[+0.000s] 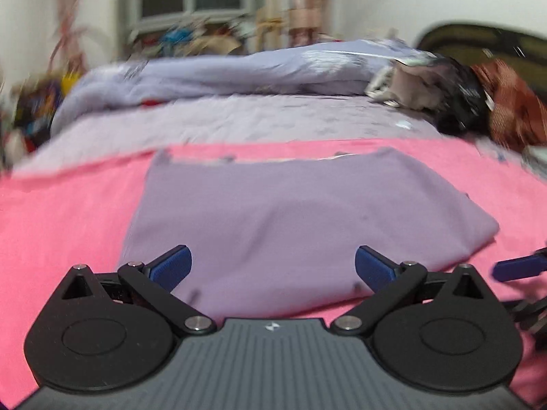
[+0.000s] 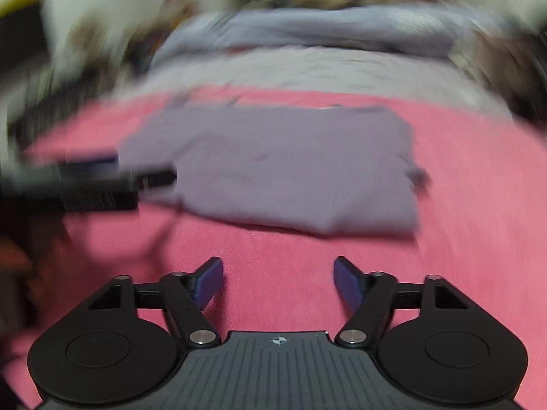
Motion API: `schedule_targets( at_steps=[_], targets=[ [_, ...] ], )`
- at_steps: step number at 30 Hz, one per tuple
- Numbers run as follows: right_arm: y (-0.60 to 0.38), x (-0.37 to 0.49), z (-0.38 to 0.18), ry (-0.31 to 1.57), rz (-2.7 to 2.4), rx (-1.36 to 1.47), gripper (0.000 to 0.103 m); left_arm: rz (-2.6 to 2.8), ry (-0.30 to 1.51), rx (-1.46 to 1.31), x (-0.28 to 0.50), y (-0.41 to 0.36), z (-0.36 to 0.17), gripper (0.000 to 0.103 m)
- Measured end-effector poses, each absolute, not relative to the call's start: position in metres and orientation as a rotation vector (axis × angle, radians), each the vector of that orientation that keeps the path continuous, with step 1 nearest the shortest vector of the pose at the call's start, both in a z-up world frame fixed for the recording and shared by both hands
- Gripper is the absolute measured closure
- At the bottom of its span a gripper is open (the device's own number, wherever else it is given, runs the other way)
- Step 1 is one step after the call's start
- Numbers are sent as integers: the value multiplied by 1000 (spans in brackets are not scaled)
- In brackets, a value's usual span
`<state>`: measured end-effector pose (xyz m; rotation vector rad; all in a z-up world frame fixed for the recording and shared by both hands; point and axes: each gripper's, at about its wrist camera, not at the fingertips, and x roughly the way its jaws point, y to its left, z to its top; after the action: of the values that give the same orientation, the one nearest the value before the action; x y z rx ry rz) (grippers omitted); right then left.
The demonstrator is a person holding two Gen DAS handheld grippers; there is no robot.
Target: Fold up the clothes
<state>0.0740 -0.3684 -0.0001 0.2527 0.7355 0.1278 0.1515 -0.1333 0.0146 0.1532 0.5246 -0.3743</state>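
The left gripper (image 1: 273,266) hangs released, its blue pads spread wide with nothing between them, over the near edge of a lilac garment (image 1: 290,218). The right gripper (image 2: 278,283) is likewise released and empty, over bare pink sheet (image 2: 307,266), a little short of the garment's near fold.

The lilac garment lies flat on the pink sheet on the bed, already folded into a rough rectangle. Seen from the right wrist, its right side shows stacked layers and a small loose flap sticking out at the near right corner. The view is smeared, so how many layers lie there is hard to say.

It looks like thin, soft knit cloth: light, limp, no stiffness of its own. It should drape and sag from any point held, and the layers may slide apart if only the top one is pinched. The best hold seems to be at the two near corners, one per gripper, with the pads scooping under the whole stack at the edge. The sheet beneath is soft too, and could be caught along with it.

Beyond lie a pale lavender blanket (image 1: 239,68) and blurred clutter.
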Motion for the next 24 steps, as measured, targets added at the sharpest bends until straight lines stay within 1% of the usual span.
schedule_targets(
  at_steps=[2,4,6,7,9,11,13,15,16,17,18,19,21,22,23,24],
  targets=[
    [-401,63,-7,679,51,483,31,-392,495,217,151,-151,17,0],
    [-426,61,-15,629,2,668,33,-416,525,257,157,-166,9,0],
    [-434,71,-19,602,-23,743,31,-439,626,310,166,-179,-9,0],
    [-436,79,-21,592,-37,767,31,-445,632,280,169,-175,-7,0],
    [-439,94,-26,557,-60,827,25,-456,660,220,174,-167,-8,0],
    [-441,108,-30,530,-74,890,24,-460,667,205,175,-165,-8,0],
    [-439,118,-30,544,-78,925,25,-450,656,234,172,-169,-9,0],
    [-439,117,-36,563,-27,1025,37,-449,652,235,170,-170,-9,0],
    [-440,113,-41,574,13,1092,38,-450,652,233,170,-169,-9,0],
    [-440,108,-45,575,38,1142,41,-455,658,219,172,-167,-8,0],
    [-440,102,-49,556,32,1156,48,-459,662,208,173,-164,-9,0],
    [-441,98,-53,540,17,1173,52,-460,663,207,173,-164,-9,0],
    [-446,101,-63,515,-49,1221,72,-457,659,214,174,-165,-9,0],
    [-447,104,-67,512,-77,1233,76,-456,658,216,174,-166,-10,0],
    [-447,113,-68,531,-96,1221,86,-456,658,215,174,-166,-10,0],
    [-446,123,-70,550,-114,1208,91,-456,657,212,174,-165,-10,0]
  ],
)
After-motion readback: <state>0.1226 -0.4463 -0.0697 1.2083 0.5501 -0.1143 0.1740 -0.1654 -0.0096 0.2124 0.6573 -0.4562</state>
